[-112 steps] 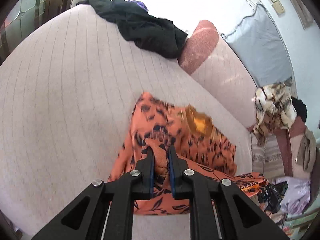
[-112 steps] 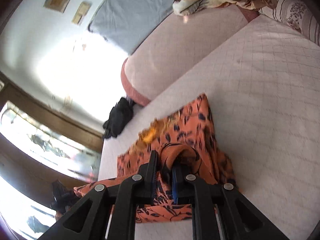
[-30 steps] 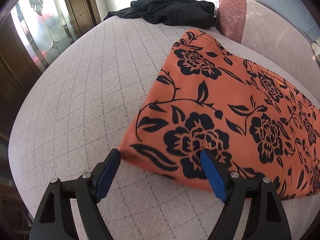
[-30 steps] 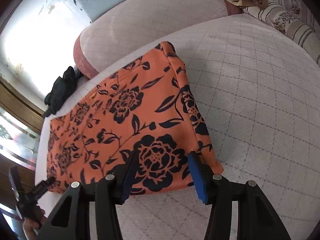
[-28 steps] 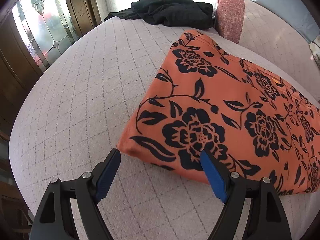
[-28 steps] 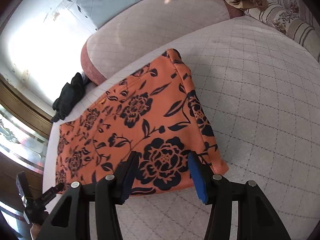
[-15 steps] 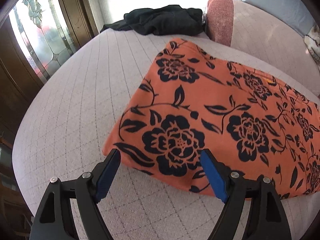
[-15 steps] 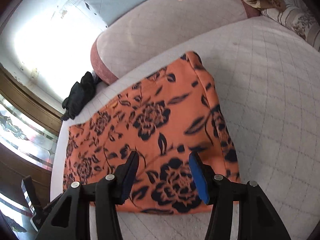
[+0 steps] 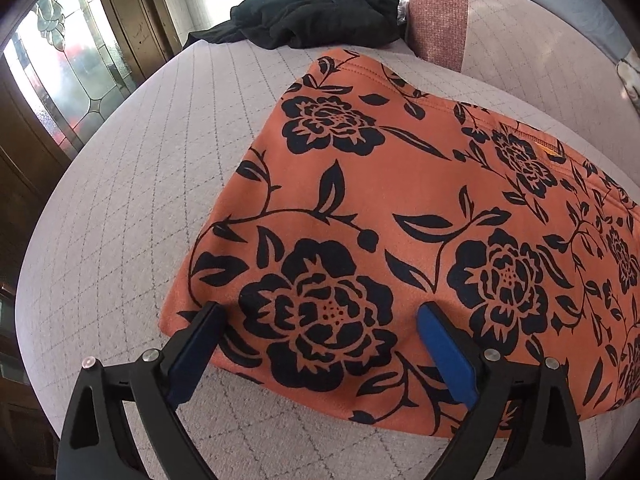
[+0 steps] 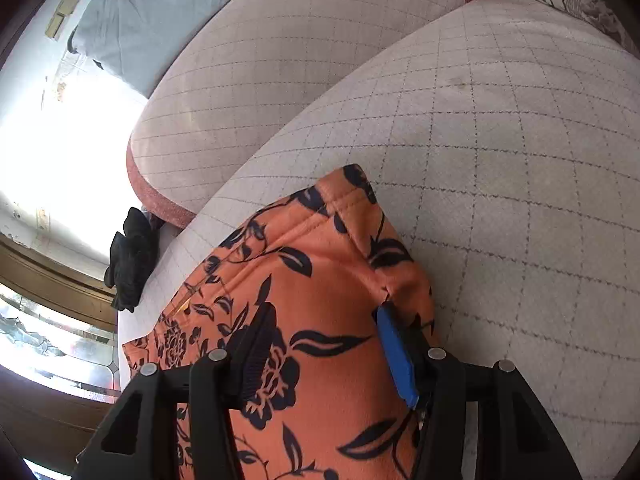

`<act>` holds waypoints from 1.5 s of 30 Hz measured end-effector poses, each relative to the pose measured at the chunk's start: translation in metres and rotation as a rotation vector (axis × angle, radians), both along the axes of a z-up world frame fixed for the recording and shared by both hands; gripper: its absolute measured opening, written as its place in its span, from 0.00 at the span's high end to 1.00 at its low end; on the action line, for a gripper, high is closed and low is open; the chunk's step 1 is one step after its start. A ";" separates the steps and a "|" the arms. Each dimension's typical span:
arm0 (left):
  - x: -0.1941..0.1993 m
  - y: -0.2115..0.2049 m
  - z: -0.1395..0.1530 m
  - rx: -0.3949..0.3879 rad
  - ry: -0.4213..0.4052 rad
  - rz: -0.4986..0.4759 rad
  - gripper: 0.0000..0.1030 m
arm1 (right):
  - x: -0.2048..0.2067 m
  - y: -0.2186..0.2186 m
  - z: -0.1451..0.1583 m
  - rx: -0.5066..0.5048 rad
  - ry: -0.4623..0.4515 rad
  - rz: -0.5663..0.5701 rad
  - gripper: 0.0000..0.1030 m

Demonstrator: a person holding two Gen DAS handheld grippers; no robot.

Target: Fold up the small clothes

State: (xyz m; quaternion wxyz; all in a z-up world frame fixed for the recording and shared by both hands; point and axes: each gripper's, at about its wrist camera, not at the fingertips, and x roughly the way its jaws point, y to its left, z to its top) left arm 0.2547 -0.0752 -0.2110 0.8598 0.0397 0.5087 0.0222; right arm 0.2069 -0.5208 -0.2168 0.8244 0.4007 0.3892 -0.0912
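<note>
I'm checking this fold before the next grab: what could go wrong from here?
The left gripper is opening over the near corner of the orange floral garment; with nothing pinched yet, it may catch only the top layer and pull the fold apart. The right gripper sits over a ridge bunched beside its blue pad, so a crease may get pressed in. The black garment lies behind, where a far fold could reach it.

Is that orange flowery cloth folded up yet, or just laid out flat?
Laid out flat. The orange cloth lies spread across the quilted cushion, its hemmed edge showing; whether it is doubled underneath, I cannot tell.
</note>
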 end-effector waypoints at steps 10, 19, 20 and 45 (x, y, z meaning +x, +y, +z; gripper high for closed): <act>-0.054 0.005 0.043 0.056 -0.213 -0.036 0.06 | -0.102 0.053 0.049 -0.022 -0.144 0.061 0.44; -0.091 -0.036 0.043 0.075 -0.290 -0.236 0.06 | -0.174 0.071 0.045 -0.077 -0.120 0.079 0.43; -0.091 -0.040 0.036 0.079 -0.266 -0.255 0.06 | -0.178 0.070 0.044 -0.084 -0.113 0.081 0.43; -0.099 -0.043 0.046 0.022 -0.396 -0.188 0.06 | -0.142 0.062 0.025 -0.049 -0.071 0.123 0.47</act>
